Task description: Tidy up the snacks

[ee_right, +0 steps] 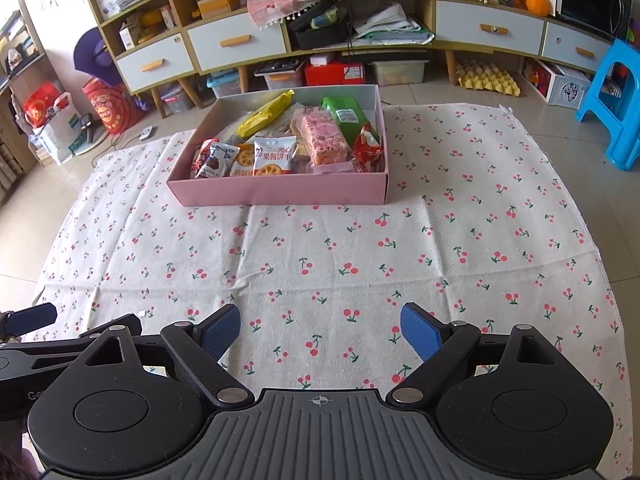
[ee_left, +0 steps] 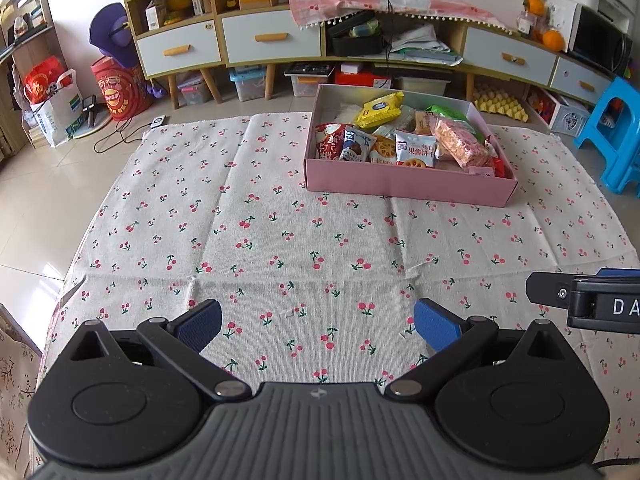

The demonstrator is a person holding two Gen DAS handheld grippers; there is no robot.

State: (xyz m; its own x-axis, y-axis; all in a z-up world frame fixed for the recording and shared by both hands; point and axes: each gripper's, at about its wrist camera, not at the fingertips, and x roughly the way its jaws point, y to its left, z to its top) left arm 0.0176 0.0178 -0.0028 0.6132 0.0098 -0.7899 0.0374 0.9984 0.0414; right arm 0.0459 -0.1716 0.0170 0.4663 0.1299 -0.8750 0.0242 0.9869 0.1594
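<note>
A pink box (ee_left: pixel 404 186) (ee_right: pixel 280 192) stands on the far part of a cherry-print cloth (ee_left: pixel 280 240) (ee_right: pixel 320 248). It holds several snack packets, among them a yellow packet (ee_left: pixel 378 110) (ee_right: pixel 266 114), a green packet (ee_right: pixel 346 118) and a pink bar (ee_left: pixel 460 144) (ee_right: pixel 324 140). My left gripper (ee_left: pixel 318 326) hangs open over the near cloth, nothing between its blue pads. My right gripper (ee_right: pixel 320 330) is open too, also over bare cloth. Each gripper shows at the edge of the other's view: the right gripper (ee_left: pixel 584 300), the left gripper (ee_right: pixel 28 320).
A long low cabinet (ee_left: pixel 272 36) (ee_right: pixel 236 40) with drawers runs along the back wall, with storage bins under it. A blue stool (ee_left: pixel 616 132) (ee_right: pixel 616 100) stands right of the cloth. Bags and a red drum (ee_left: pixel 120 92) sit at the left on the tiled floor.
</note>
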